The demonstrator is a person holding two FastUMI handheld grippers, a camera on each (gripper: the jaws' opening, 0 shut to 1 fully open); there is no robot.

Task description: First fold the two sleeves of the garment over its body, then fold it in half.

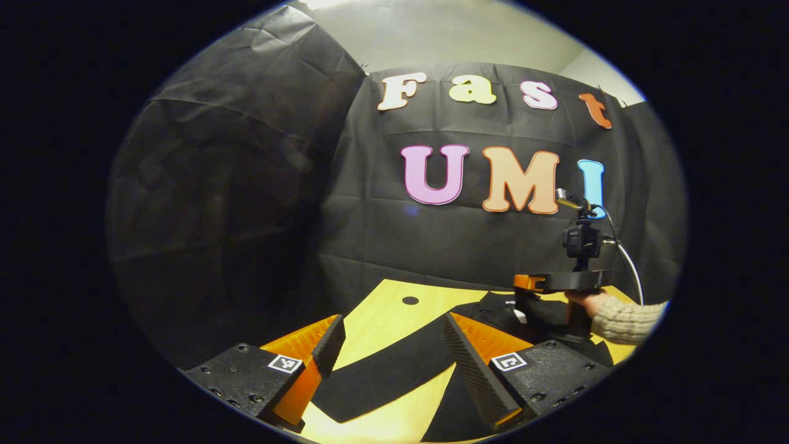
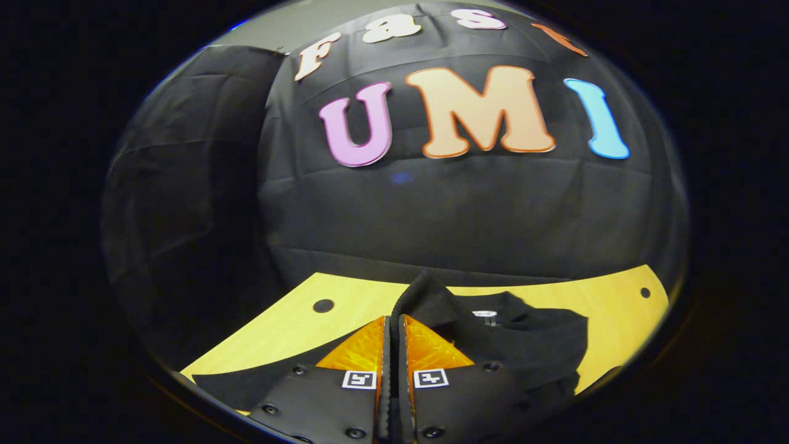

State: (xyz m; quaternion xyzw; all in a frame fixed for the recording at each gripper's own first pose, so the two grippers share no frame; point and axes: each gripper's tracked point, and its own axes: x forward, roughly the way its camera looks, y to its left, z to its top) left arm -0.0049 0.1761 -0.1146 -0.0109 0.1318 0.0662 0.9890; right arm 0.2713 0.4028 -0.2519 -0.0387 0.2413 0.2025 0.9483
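The black cloth garment (image 2: 524,345) lies flat on the yellow wooden table (image 2: 616,308). Right gripper (image 2: 391,324) is pinched tight on a raised fold of it, looks like. Left gripper (image 1: 394,339) hangs wide open over the sleeve (image 1: 388,370), which runs crosswise between its fingers.

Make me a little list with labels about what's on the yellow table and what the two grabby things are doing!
table: yellow wooden top with small round holes
garment: black, lying on the table, one sleeve stretched out flat
left tool: open, above the flat sleeve, not gripping it
right tool: shut, with a peak of black cloth rising at its tip
hand: in a knitted sleeve holds the right tool
folding: left sleeve not folded yet
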